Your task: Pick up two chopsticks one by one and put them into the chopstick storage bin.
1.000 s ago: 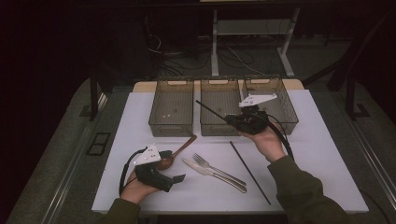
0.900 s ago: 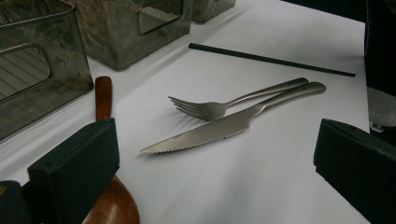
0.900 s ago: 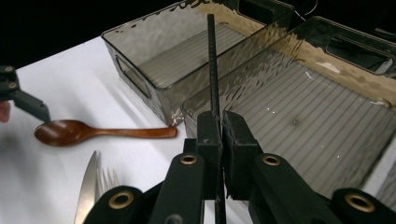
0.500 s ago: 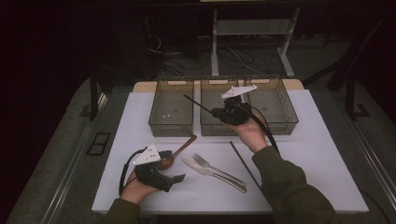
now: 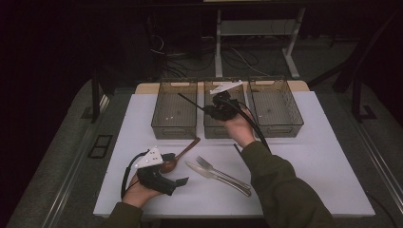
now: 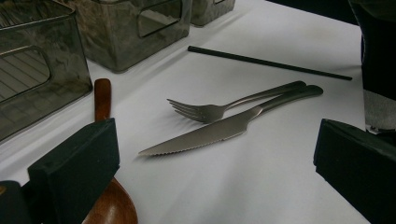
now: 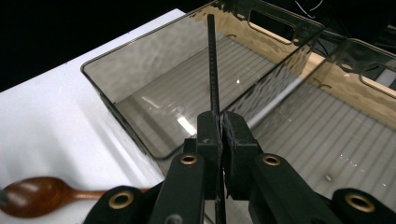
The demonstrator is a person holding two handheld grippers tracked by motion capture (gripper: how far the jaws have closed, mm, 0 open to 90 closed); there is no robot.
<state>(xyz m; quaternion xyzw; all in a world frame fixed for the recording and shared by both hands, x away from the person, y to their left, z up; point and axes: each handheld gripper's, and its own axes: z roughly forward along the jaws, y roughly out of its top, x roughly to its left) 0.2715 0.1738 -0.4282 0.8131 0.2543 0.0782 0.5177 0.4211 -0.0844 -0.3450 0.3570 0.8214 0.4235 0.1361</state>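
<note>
Table: a white top carries everything, with three bins along the far edge and cutlery near the person's side.
Left bin: smoked clear plastic with a ribbed floor; in the right gripper view it sits straight ahead under the held stick.
Middle bin: touches the left bin side by side, and the right hand hovers above it.
Right bin: stands at the end of the row, just beside the middle one.
Right gripper: held up over the middle bin and aimed towards the left one; in its own view the black jaws are pressed together on a thin black chopstick.
Left gripper: rests low on the near left of the table, and in its own view the two jaws stand wide apart with nothing between them.
Held chopstick: clamped in the right gripper's jaws, it slants out over the left bin; up close its tip reaches above that bin's far wall.
Second chopstick: lies flat on the table beyond the fork and knife, apart from both.
Wooden spoon: its bowl lies just beside the left gripper, and its handle points towards the bins.
Knife: serrated, flat on the table, blade towards the spoon.
Fork: lies alongside the knife, their handles touching at the far end.
</note>
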